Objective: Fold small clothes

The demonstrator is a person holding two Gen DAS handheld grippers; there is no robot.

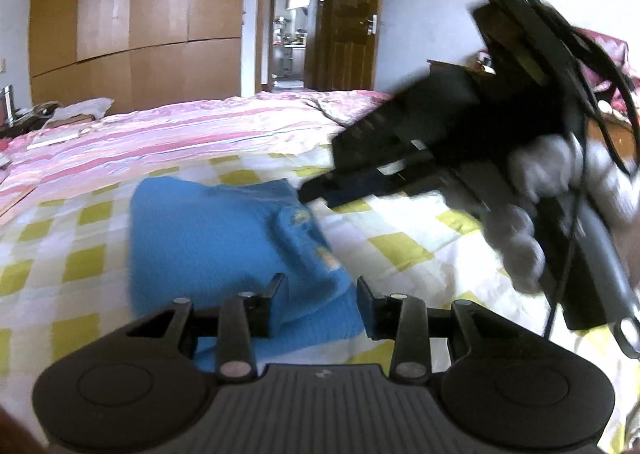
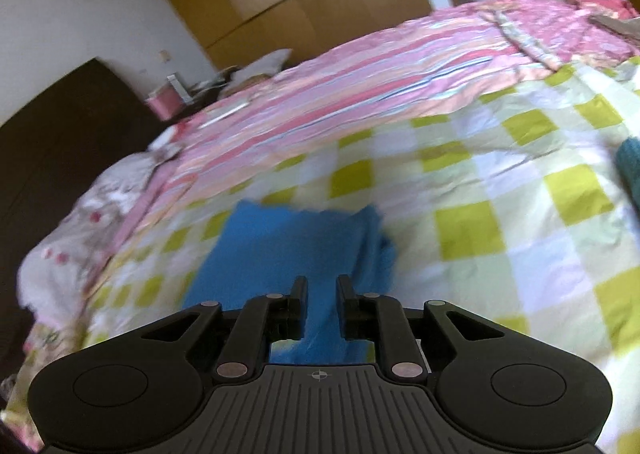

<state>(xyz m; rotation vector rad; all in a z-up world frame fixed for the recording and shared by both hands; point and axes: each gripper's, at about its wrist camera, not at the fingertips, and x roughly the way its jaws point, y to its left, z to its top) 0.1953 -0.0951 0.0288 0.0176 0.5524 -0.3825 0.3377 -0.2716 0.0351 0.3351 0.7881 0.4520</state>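
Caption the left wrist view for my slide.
Open left gripper over folded blue knit garment on yellow-checked bedsheet.

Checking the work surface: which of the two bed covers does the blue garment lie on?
The blue garment lies on the yellow-checked cover, not the pink striped cover beyond it.

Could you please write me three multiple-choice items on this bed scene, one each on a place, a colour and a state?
1. Where does the folded garment lie?
A. on the checked sheet
B. on the floor
C. in the wardrobe

2. What colour is the garment?
A. red
B. blue
C. black

3. How is the left tool?
A. clamped on the garment
B. holding a hanger
C. open, holding nothing

Answers: 1 A, yellow-and-white checks surround it; 2 B, it is plainly blue in both views; 3 C, a clear gap shows between its fingers.
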